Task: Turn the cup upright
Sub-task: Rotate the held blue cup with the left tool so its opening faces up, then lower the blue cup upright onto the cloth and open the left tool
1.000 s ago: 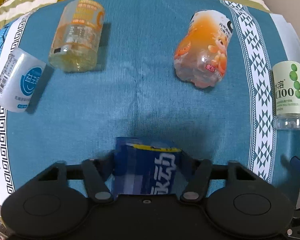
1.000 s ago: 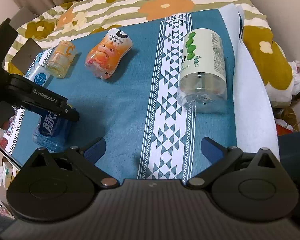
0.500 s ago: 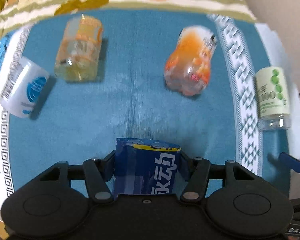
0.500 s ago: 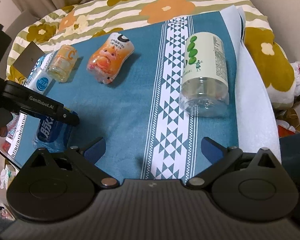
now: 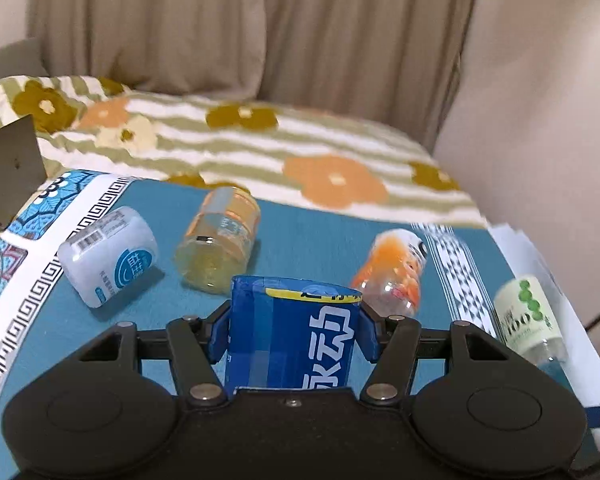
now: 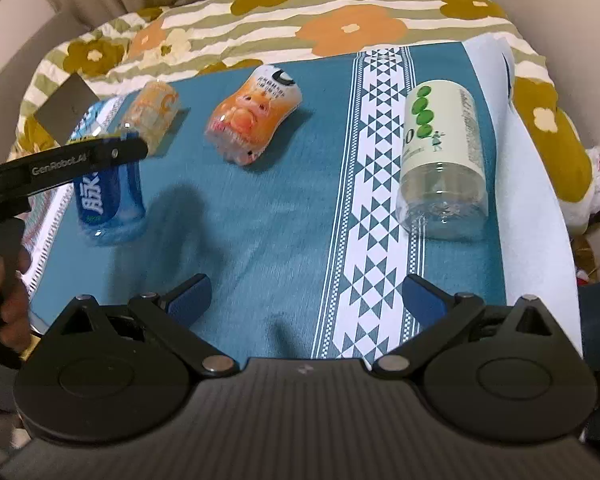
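the blue cup (image 5: pixel 292 332), a cut bottle with a blue label, sits clamped between the jaws of the left gripper (image 5: pixel 294 330). in the right wrist view it (image 6: pixel 108 200) hangs at the near left of the blue cloth (image 6: pixel 268 216), about vertical, its clear base downward and very near the cloth; whether it touches yet i cannot tell. the open rim points up, so the flip looks nearly done and setting it down is what remains.

the right gripper (image 6: pixel 306 298) is spread wide and empty over the near middle of the cloth.

farther off, four more cups lie on their sides: a white one (image 5: pixel 108 254) at far left, a yellow one (image 5: pixel 220 246) beside it, an orange one (image 6: pixel 254 116) in the middle, and a green-dotted one (image 6: pixel 442 158) at right. a flowered blanket (image 6: pixel 340 8) lies beyond.

risks, as i judge them: the cloth looks soft and rumpled, so letting go while the cup is tilted or not yet seated could tip it over again. the thin plastic may also dent under a hard squeeze and spring sideways on release. pulling the jaws back carelessly could drag the cup along.
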